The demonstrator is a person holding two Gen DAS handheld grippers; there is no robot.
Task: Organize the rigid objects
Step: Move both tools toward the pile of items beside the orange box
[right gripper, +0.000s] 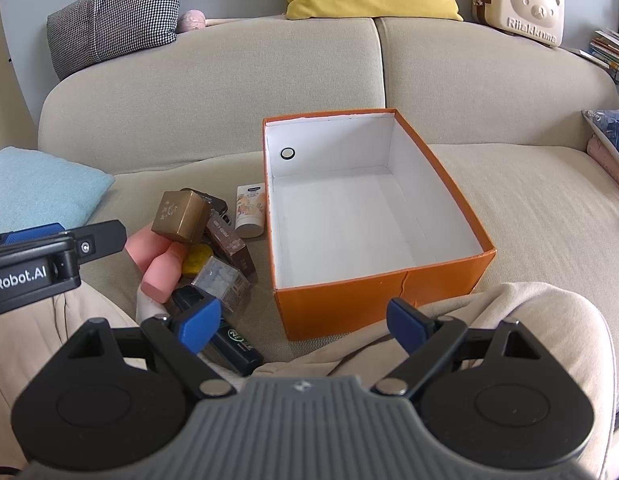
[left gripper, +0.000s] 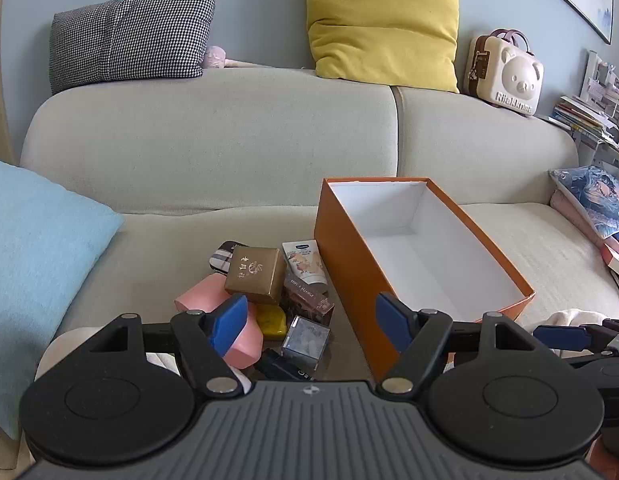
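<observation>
Sofa (right gripper: 213, 80) in coarse woven cloth; orange box (right gripper: 373, 300) of matt card — white paper lining; gold box (right gripper: 181, 216) faintly shiny; clear cube (right gripper: 221, 280) glossy plastic.

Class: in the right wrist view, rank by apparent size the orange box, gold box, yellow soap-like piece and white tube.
1. orange box
2. gold box
3. white tube, close to the gold box, so unsure
4. yellow piece, partly hidden

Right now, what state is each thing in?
orange box: lid off, upright, nothing inside.
gold box: closed, tilted on top of the pile.
cream tube: capped, lying beside the orange box.
clear cube: closed, lying in the pile.
left tool: open, holding nothing.
right tool: open, holding nothing.
</observation>
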